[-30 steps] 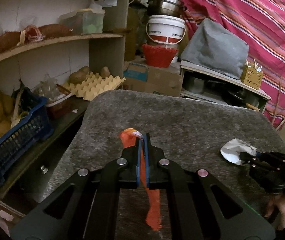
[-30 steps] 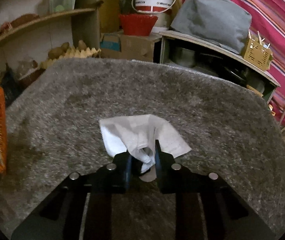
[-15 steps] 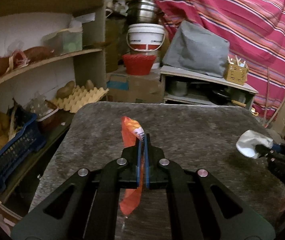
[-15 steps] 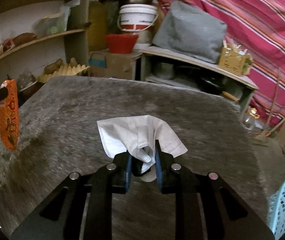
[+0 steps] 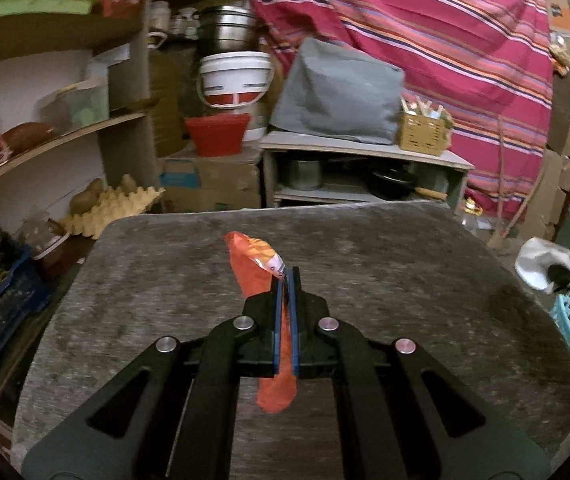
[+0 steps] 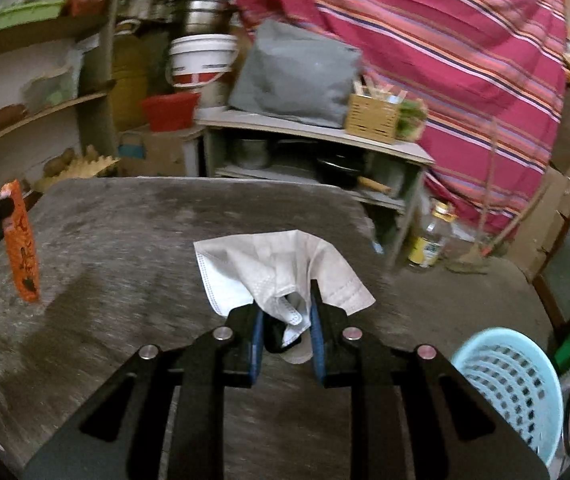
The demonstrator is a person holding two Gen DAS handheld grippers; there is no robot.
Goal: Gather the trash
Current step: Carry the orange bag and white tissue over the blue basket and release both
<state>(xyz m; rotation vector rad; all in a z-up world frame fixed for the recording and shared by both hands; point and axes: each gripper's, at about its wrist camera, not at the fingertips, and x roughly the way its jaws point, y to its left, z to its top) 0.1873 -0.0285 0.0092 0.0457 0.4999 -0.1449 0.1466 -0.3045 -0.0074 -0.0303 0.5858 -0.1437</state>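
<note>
Orange wrapper (image 5: 275,344) hangs lengthwise, upright, pinched in left hand-held gripper (image 5: 284,280).

- The left gripper (image 5: 284,280) is matt black plastic, with shiny metal rivets and smooth blue pads.
- The orange wrapper (image 5: 259,276) looks like thin, glossy plastic film, creased.
- The white face mask (image 6: 281,272) in the right gripper (image 6: 286,312) is soft, matt, non-woven cloth with stitched edges.
- The grey table cover (image 5: 385,264) is a rough, fuzzy, carpet-like fabric.
- The light blue basket (image 6: 513,384) is smooth, perforated plastic.
- The striped curtain (image 5: 425,40) is woven cloth.
- The egg tray (image 5: 117,204) is rough, matt paper pulp.
- The stacked pots (image 5: 225,32) are shiny metal.
- The white bucket (image 5: 235,76) is smooth plastic.
</note>
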